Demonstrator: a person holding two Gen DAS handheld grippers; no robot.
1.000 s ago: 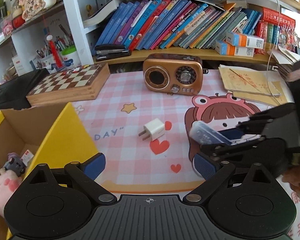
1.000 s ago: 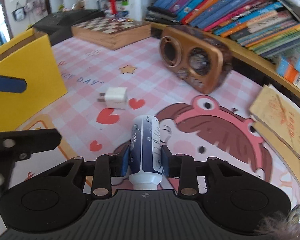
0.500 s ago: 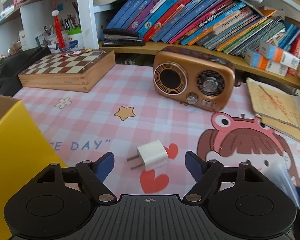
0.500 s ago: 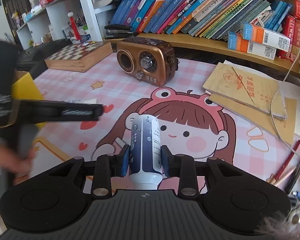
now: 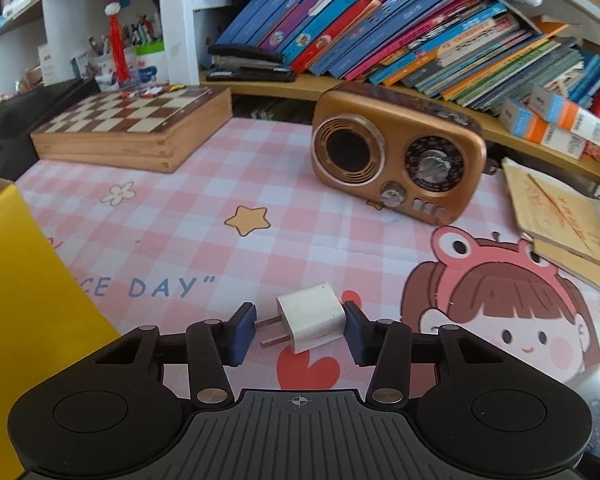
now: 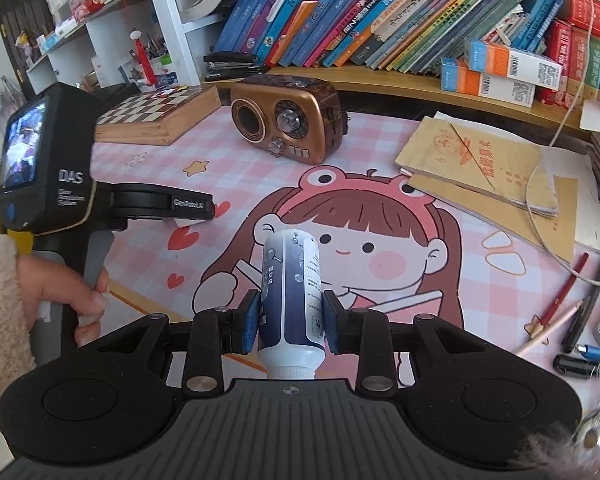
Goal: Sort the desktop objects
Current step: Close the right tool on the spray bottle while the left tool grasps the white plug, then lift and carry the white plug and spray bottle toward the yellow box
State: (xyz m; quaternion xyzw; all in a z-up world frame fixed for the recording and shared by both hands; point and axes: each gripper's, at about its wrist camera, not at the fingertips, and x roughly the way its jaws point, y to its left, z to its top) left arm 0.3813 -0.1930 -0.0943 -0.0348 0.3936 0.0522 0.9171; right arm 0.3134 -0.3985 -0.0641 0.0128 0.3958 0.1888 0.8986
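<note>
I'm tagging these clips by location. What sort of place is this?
Probably a child's study desk at home: a cartoon desk mat, a shelf of leaning books, pencils and pens.

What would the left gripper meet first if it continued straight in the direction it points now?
The white charger plug: it already lies between the jaws of the left gripper, which have just been closing around it. Just beyond it is only the pink checked mat.
</note>
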